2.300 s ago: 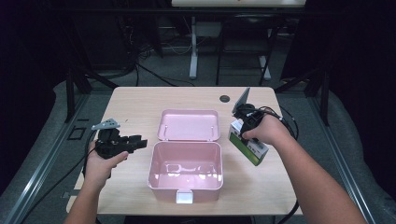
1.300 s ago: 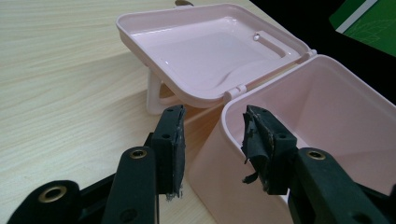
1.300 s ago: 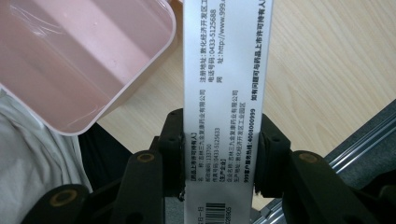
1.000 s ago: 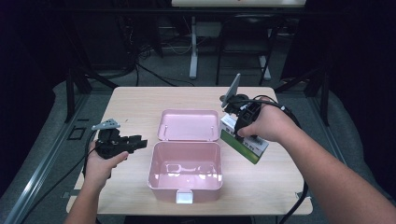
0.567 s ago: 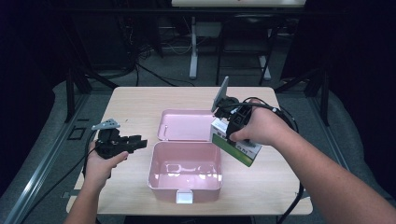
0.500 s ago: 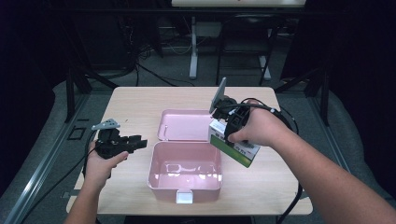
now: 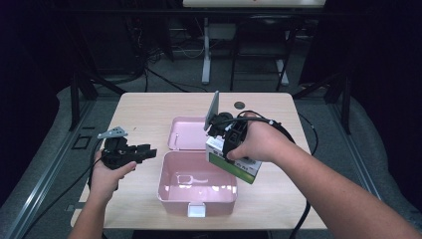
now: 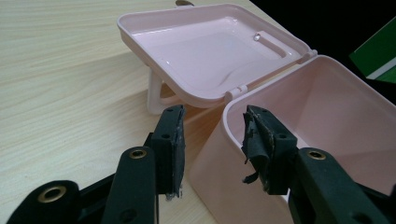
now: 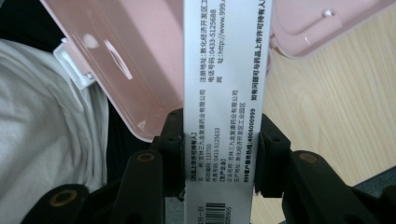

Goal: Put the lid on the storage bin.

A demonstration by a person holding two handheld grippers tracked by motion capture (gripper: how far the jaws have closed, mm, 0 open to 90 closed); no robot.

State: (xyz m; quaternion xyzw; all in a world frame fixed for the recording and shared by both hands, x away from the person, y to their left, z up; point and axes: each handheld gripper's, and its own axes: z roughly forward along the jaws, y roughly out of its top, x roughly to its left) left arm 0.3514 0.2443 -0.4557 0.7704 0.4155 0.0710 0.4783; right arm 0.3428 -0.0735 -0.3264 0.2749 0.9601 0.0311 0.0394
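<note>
The right claw (image 7: pixel 225 133) clamps the green-and-white carton (image 7: pixel 234 160) over the open pink box's (image 7: pixel 196 183) right rim (not yet inside), while the left claw (image 8: pixel 212 140) waits agape, empty.

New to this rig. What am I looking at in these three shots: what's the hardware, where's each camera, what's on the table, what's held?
No robot arm here: a person holds a two-jaw hand gripper in each hand. The high view looks down from above the person's side of the light wooden table. The other two cameras ride on the grippers and look along their black jaws.

On the table sits an open pale pink plastic box, its hinged lid lying flat behind it.

The right gripper is clamped on a green and white printed cardboard carton, held above the pink box's right rim. The left gripper is open and holds nothing; it points at the box's left wall from beside it.
</note>
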